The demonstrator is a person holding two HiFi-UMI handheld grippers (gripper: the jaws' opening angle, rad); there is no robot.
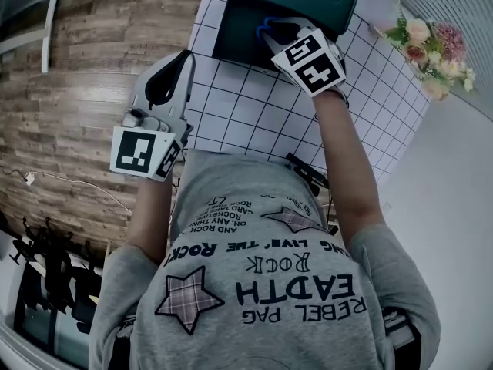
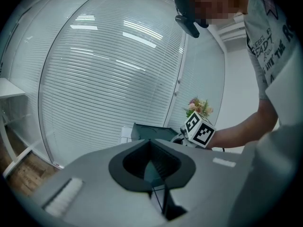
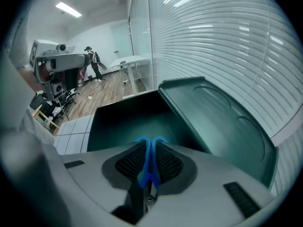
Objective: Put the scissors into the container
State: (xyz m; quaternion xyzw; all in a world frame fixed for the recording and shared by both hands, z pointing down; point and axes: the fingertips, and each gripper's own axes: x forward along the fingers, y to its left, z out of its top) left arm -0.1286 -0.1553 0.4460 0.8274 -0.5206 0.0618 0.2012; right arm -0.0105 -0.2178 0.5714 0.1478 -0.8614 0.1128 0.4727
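The blue-handled scissors (image 1: 266,26) hang over the open dark green container (image 1: 239,29), with my right gripper (image 1: 271,32) shut on them. In the right gripper view the blue handles (image 3: 149,148) sit pinched between the ribbed pads, above the container's dark inside (image 3: 128,122); the blades are hidden. The container's lid (image 3: 222,122) stands open on the right. My left gripper (image 1: 171,64) hovers at the table's left edge, well away from the container. Its jaws stand apart with nothing between them, and the left gripper view (image 2: 151,167) looks towards the container (image 2: 151,130).
The container rests at the far end of a white grid-patterned table (image 1: 254,106). A bunch of flowers (image 1: 431,48) stands at the table's right side. Wooden floor (image 1: 77,91) lies to the left. A window with blinds (image 3: 227,41) rises behind the container.
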